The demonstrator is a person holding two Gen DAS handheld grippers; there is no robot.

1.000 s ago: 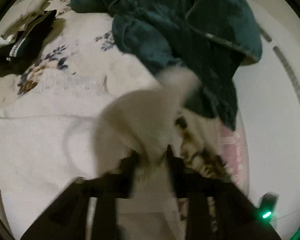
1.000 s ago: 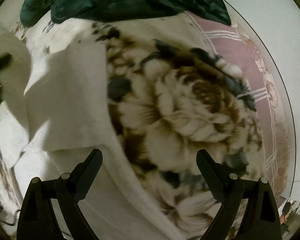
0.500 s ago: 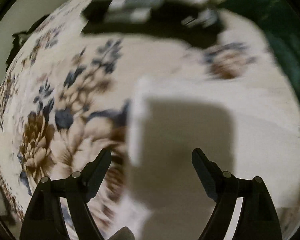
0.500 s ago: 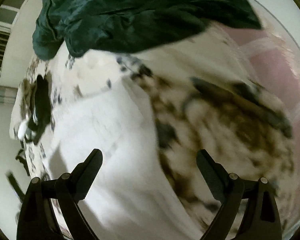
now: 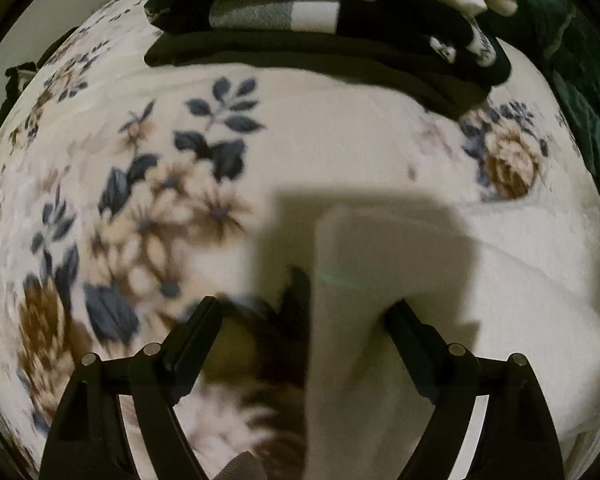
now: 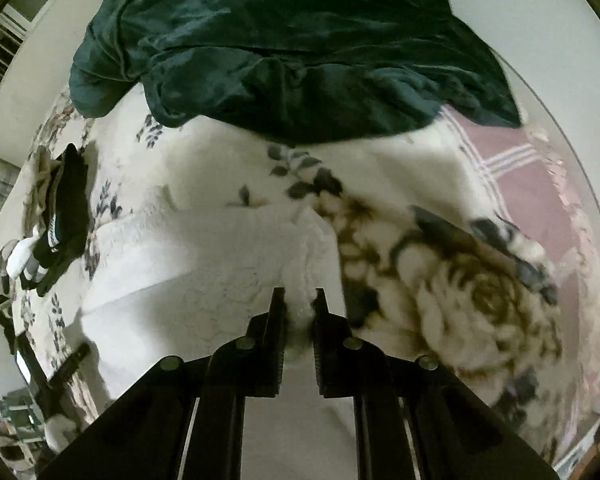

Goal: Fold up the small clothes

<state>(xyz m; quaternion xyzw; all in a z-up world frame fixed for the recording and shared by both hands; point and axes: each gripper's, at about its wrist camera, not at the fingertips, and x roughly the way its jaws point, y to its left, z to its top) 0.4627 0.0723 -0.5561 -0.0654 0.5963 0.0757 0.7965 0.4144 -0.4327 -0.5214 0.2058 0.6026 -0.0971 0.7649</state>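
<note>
A white garment (image 6: 188,276) lies spread on the floral bedspread (image 6: 460,280). My right gripper (image 6: 299,300) is shut on a bunched edge of it. In the left wrist view the same white garment (image 5: 400,300) lies below my left gripper (image 5: 300,312), which is open and empty, its jaws wide apart above the cloth edge. Part of the cloth there is in the gripper's shadow.
A stack of folded dark and striped clothes (image 5: 320,28) with white socks on top sits at the far side of the bed, also in the right wrist view (image 6: 60,216). A dark green blanket (image 6: 292,48) lies heaped beyond the garment.
My left gripper let go of the white garment, opened and swung toward the folded stack. My right gripper closed on the garment's edge.
</note>
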